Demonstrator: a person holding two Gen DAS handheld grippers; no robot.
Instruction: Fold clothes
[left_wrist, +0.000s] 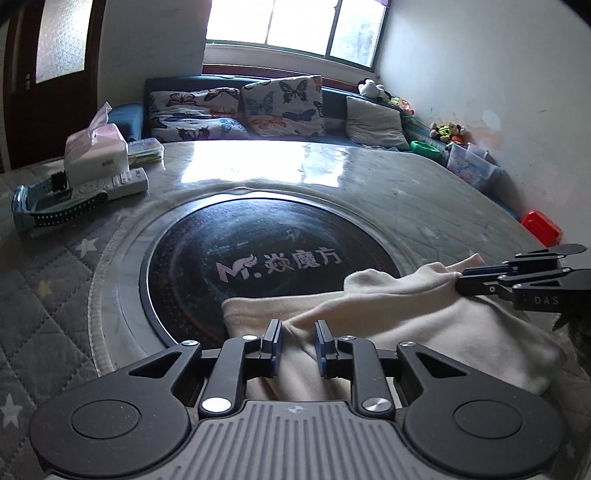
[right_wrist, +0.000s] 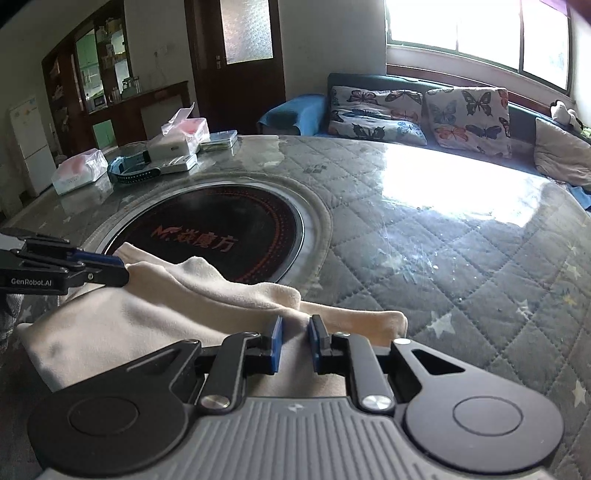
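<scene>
A cream cloth (left_wrist: 388, 328) lies bunched on the near edge of the worktop (right_wrist: 424, 236), partly over the round black hob (left_wrist: 266, 266) set into its middle. The cloth is doubled over itself in soft layers, with one long edge rolled toward the hob and a corner reaching away from it. It is not a flat, squared packet, so the folding looks part done: either an early fold being gathered or a later one being evened out.

The left tool (left_wrist: 297, 345) sits over the cloth's near edge with its jaws a little apart; cloth shows in the gap, and it does not seem pinched. The right tool (right_wrist: 295, 341) rests likewise above the cloth on the far side from the hob's centre, jaws slightly apart, nothing clamped as far as the fisheye view shows.

Writing: the hob bears a stylised "M." followed by Chinese characters. The right tool's side reads "DAS", cut off at the frame edge. The left tool's side reads "GenRobot.AI".
</scene>
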